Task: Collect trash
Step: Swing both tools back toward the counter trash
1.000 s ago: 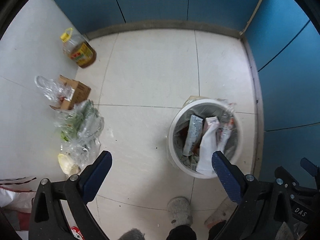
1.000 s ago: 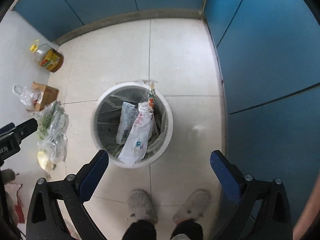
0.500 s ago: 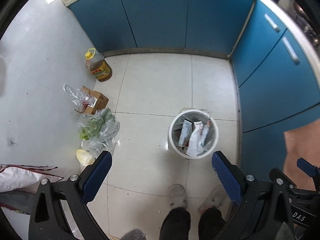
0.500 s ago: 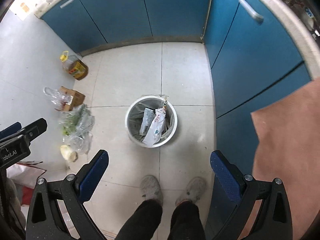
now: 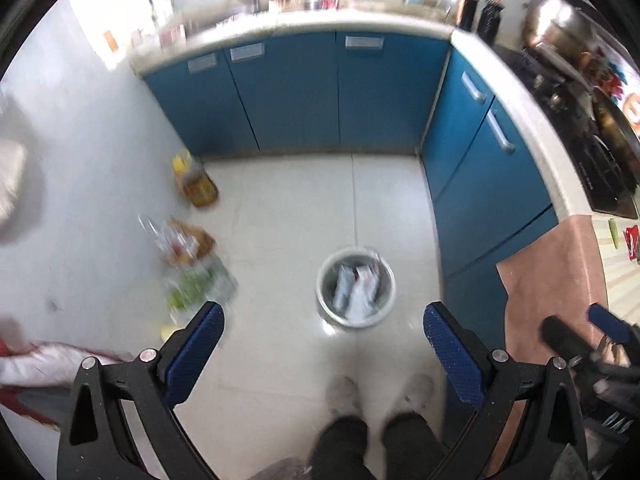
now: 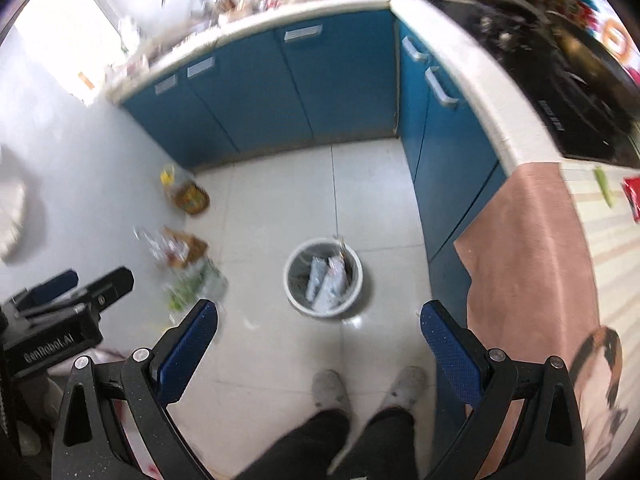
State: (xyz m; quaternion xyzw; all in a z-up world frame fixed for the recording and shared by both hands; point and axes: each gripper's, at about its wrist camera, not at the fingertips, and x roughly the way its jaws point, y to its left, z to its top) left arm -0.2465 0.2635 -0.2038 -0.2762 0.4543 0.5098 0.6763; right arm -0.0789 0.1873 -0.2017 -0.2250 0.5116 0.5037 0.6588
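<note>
A white round trash bin [image 5: 326,300] [image 6: 292,292] stands on the tiled floor far below, with several wrappers [image 5: 358,290] [image 6: 326,280] inside. My left gripper [image 5: 323,354] is open and empty, high above the floor. My right gripper [image 6: 319,348] is open and empty, also high up. On the counter at the right lie a red wrapper [image 6: 632,198] [image 5: 632,242] and a green piece [image 6: 604,186] [image 5: 613,232].
Blue cabinets [image 5: 320,96] line the back and right. An oil bottle [image 5: 196,184], a cardboard box [image 5: 192,240] and clear bags of greens [image 5: 196,284] lie at the left wall. A pink cloth [image 6: 528,264] hangs over the counter edge. The person's feet [image 6: 364,390] stand below.
Both grippers have risen far above the bin. The bin looks much smaller and the countertops, sink and stove have come into view.
</note>
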